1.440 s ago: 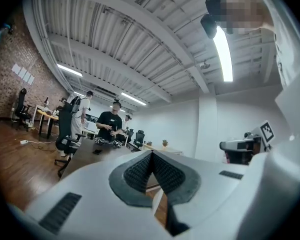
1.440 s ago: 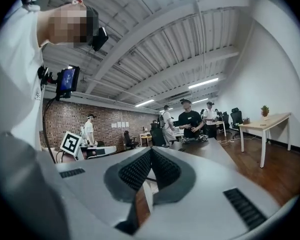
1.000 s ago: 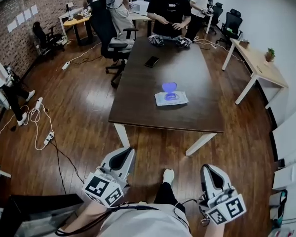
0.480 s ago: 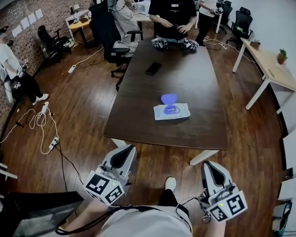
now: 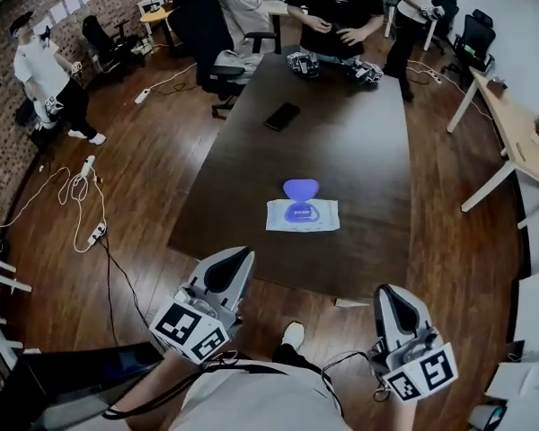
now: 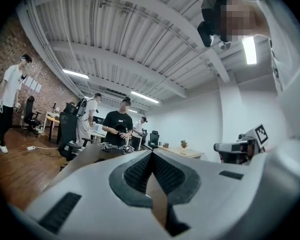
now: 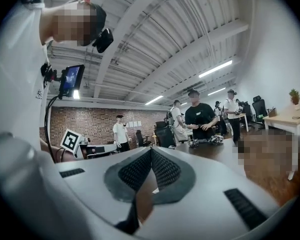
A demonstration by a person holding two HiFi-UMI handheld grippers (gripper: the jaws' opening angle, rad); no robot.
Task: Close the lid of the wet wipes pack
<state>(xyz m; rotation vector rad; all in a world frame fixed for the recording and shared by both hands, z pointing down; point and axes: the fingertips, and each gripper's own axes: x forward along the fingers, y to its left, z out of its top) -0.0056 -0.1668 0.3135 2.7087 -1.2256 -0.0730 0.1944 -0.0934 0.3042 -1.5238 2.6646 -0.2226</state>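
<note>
One wet wipes pack (image 5: 302, 215) lies mid-frame on one dark table (image 5: 359, 151), its blue lid (image 5: 300, 189) open. One phone (image 5: 282, 116) lies above. At the bottom, left gripper (image 5: 241, 255) and right gripper (image 5: 386, 293) are both pressed together, empty.

wet wipes pack (image 5: 302, 215) 1 | phone (image 5: 282, 116) 1 | table (image 5: 364, 155) 1
</note>
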